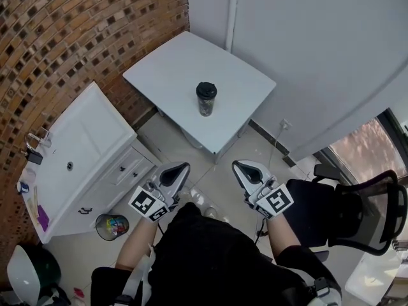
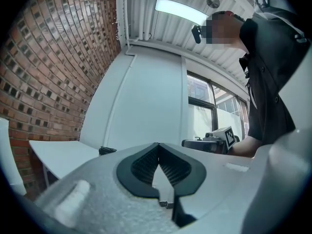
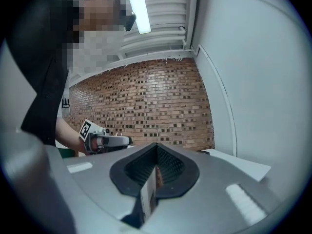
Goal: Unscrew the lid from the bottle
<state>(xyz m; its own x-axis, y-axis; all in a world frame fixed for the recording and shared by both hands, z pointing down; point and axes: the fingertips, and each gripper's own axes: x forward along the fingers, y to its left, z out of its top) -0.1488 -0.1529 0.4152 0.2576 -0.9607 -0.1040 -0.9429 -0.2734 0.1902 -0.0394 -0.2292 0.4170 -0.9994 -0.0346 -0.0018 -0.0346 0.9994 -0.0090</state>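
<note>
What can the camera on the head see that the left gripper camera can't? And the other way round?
Only the head view shows the white sink cabinet, the small bin, the black chair and the whole bottle, standing on the table with its black lid on. Only the left gripper view shows the ceiling light and the window. Both show the brick wall, the table, and the left tongs and right tongs, shut and empty.
</note>
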